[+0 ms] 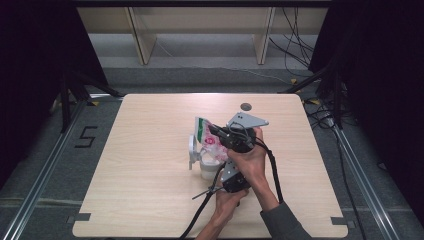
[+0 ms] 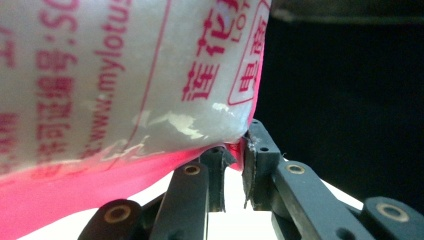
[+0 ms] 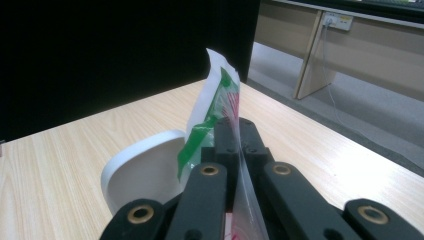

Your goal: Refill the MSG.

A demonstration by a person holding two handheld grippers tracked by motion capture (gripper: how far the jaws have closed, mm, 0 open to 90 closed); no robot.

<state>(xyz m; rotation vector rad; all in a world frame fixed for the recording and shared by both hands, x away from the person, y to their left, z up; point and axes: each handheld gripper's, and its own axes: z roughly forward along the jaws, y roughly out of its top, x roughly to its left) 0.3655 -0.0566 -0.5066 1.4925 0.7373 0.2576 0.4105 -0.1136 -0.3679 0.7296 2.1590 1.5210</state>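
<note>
Both grippers gripping one plastic bag over a white container at the table's centre.

Left to right: the white container (image 1: 200, 159) is standing on the table (image 1: 140, 190) with its lid open; the bag (image 1: 206, 136) is hanging above it; the left gripper (image 2: 233, 159) is pinching the bag's lower corner with jaws narrow; the right gripper (image 3: 235, 131) is clamping the bag's upper edge, jaws fully closed on the film.

— What's the bench (image 1: 150, 200) like?

— Light wood grain, rounded corners, with a small dark round hole (image 1: 245, 106) near the far edge.

— Anything standing on it?

— A white container (image 1: 210, 169) just right of the middle, and a white lid (image 1: 193, 150) standing on edge right beside it, on its left. The rest of the top is bare wood.
</note>
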